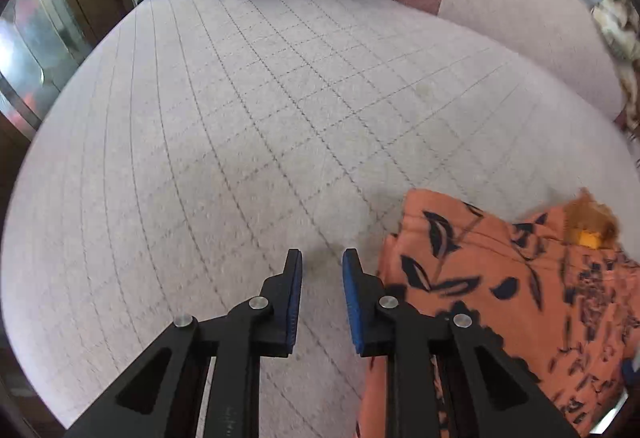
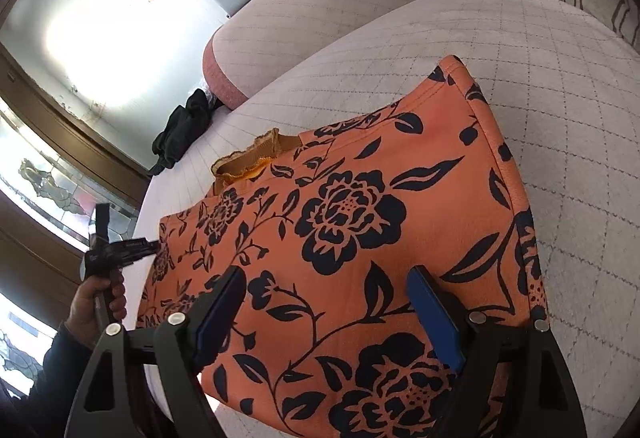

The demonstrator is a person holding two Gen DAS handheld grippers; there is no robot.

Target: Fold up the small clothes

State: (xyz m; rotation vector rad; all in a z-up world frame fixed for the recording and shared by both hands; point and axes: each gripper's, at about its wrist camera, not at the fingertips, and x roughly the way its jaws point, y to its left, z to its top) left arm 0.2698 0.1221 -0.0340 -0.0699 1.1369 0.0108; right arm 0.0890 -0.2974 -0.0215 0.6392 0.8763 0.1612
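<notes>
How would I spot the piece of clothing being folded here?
Look at the pale quilted bed cover. Near its front edge lies the orange garment, flat under the right claw. Unlike the plain black clothes heaped at the far end, it carries dark navy flowers and leaves.

Black claw (image 1: 322, 258), blue pads (image 1: 352, 290), silver screws

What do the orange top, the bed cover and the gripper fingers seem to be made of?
Orange top: a soft knit or jersey, matte, with a dark printed flower pattern and stitched hems; the fibre can't be told.
Bed cover: quilted fabric, pale pink, matte, with stitched grid lines.
Fingers: black, probably moulded plastic, with blue ribbed pads that look like rubber and shiny metal pins at the joints.
</notes>
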